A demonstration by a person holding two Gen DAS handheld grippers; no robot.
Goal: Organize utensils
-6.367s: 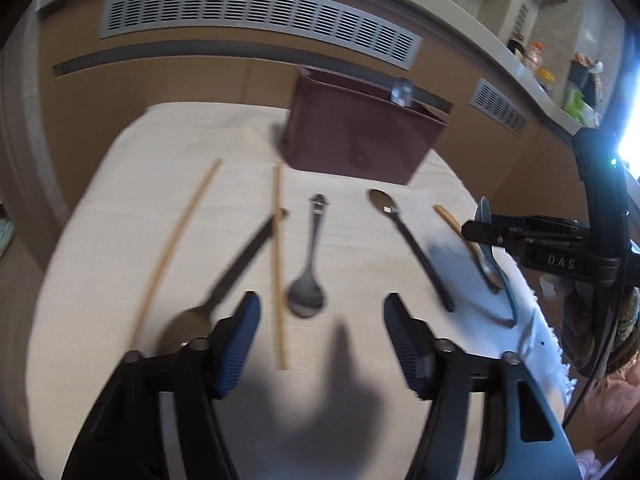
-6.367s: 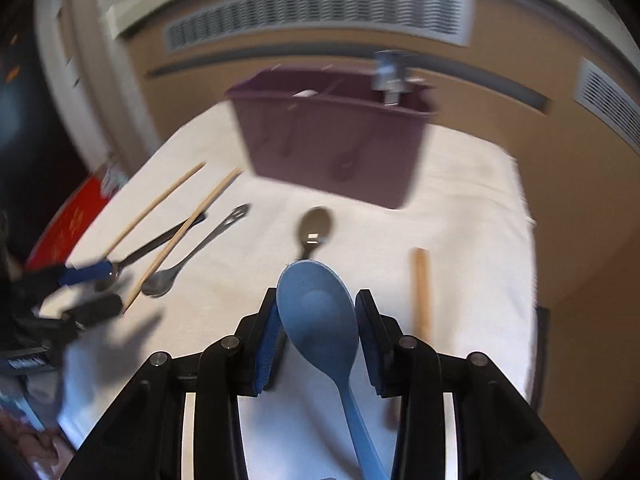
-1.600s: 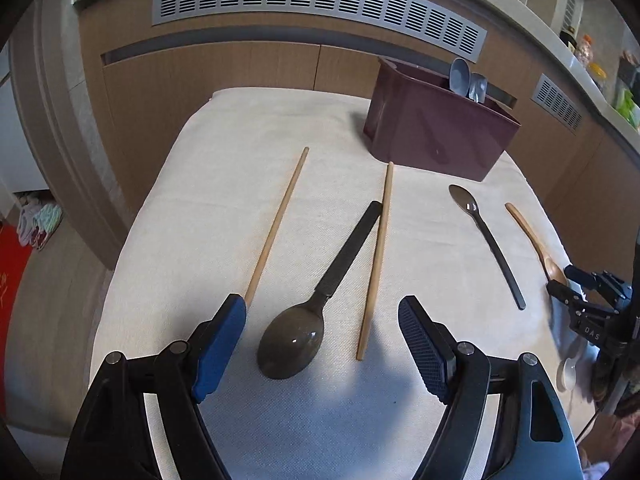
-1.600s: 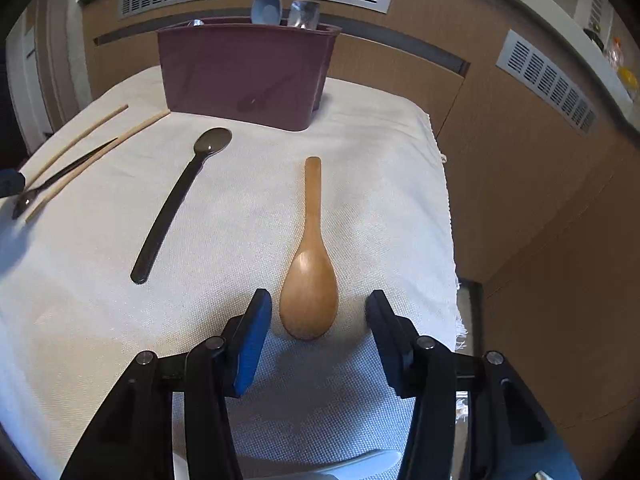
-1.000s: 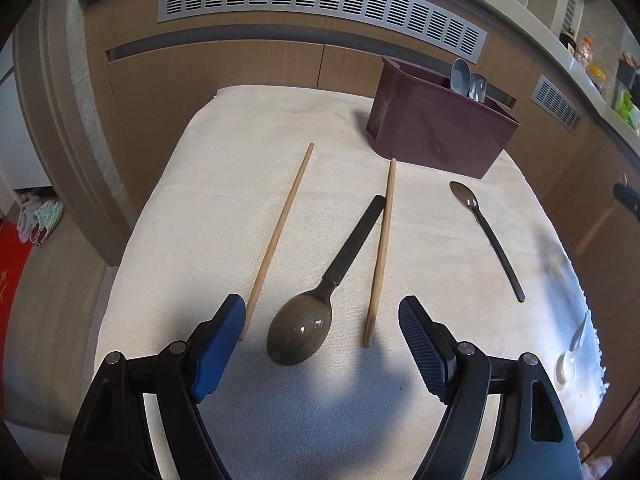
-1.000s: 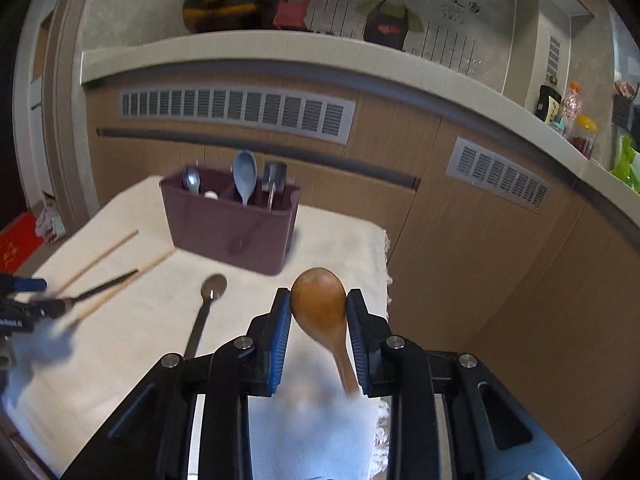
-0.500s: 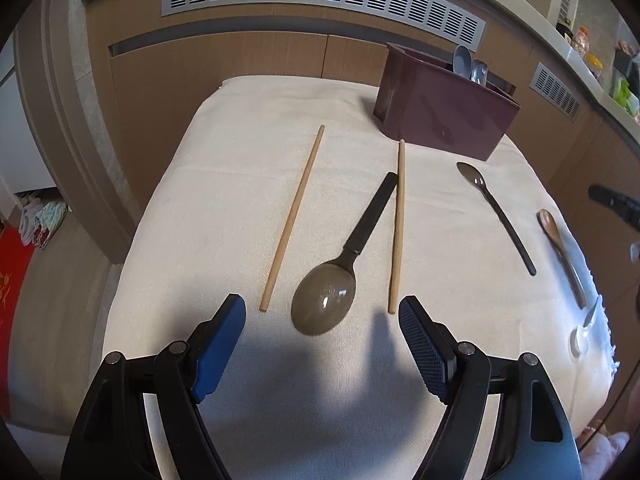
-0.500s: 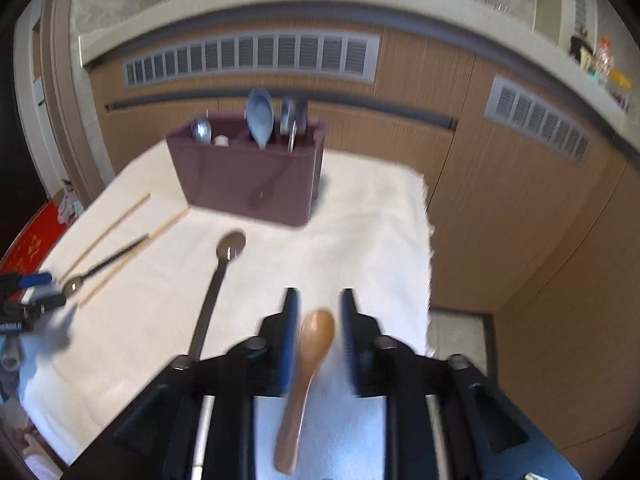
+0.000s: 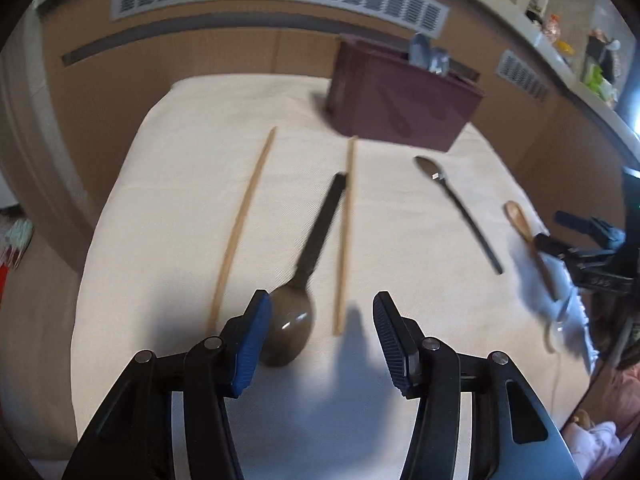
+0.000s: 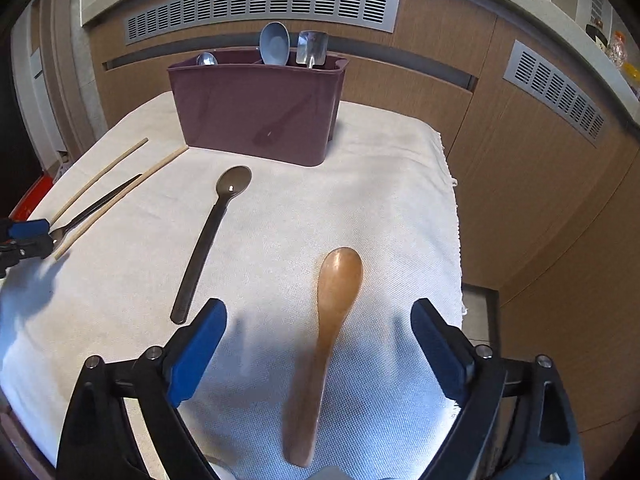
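The wooden spoon (image 10: 334, 320) is seen lying free on the cloth-covered counter (image 10: 380, 208) between the right gripper's (image 10: 318, 346) opening jaws, while the left gripper's (image 9: 320, 336) jaws are closing around the dark spoon's (image 9: 298, 300) bowl.

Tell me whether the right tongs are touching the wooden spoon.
Apart. In the right wrist view the right tongs are opening, and the wooden spoon lies on the cloth between them with clear gaps to both pads.

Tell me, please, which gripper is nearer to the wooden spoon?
Right. The right gripper straddles the wooden spoon, its jaws opening, pads clear of it. The left gripper is across the cloth, over the dark spoon.
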